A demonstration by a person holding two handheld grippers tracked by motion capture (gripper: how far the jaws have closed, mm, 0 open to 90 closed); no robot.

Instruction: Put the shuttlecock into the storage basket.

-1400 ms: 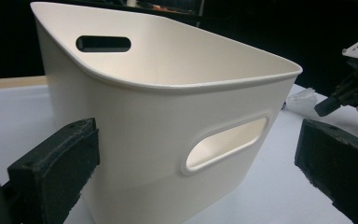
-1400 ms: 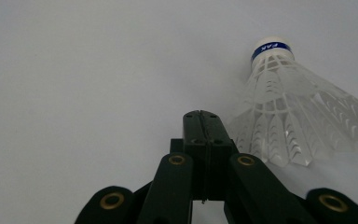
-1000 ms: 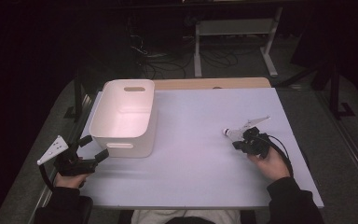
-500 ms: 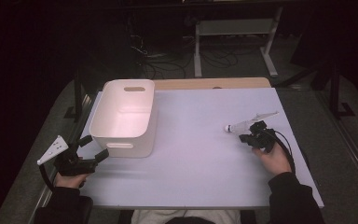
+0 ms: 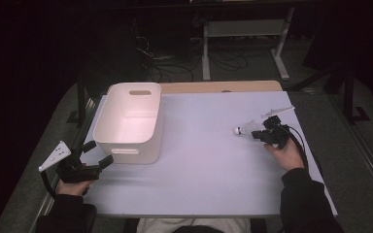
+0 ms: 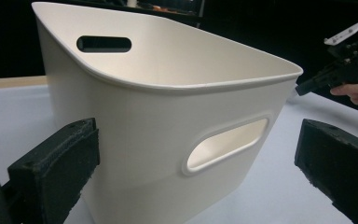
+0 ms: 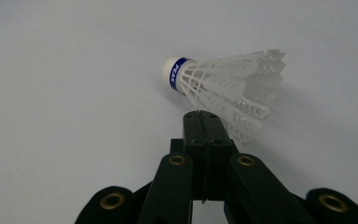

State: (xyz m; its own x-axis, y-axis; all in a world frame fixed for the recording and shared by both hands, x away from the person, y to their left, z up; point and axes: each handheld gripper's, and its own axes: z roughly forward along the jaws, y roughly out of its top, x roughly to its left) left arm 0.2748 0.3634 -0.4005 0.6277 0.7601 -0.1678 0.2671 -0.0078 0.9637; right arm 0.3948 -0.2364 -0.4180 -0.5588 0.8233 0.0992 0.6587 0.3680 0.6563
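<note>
A white shuttlecock (image 5: 243, 129) with a blue-banded cork (image 7: 223, 88) is at the right side of the white table top (image 5: 199, 170), cork pointing left. My right gripper (image 5: 256, 134) is shut, its jaws pressed together (image 7: 207, 119) on the lower edge of the shuttlecock's skirt. A white bin (image 5: 126, 124) with handle slots stands at the left, with nothing in it. My left gripper (image 5: 98, 153) is open at the near left corner, its jaws facing the bin's near wall (image 6: 144, 121) without touching it. The right gripper (image 6: 335, 74) also appears far off in the left gripper view.
A wooden strip (image 5: 218, 87) runs along the table's far edge. Beyond it, on the dark floor, are cables and a metal frame (image 5: 243, 29). The white surface stretches between the bin and the right hand.
The right gripper has moved a little toward the far right of the table, and the shuttlecock has gone with it. The left gripper and bin stay put.
</note>
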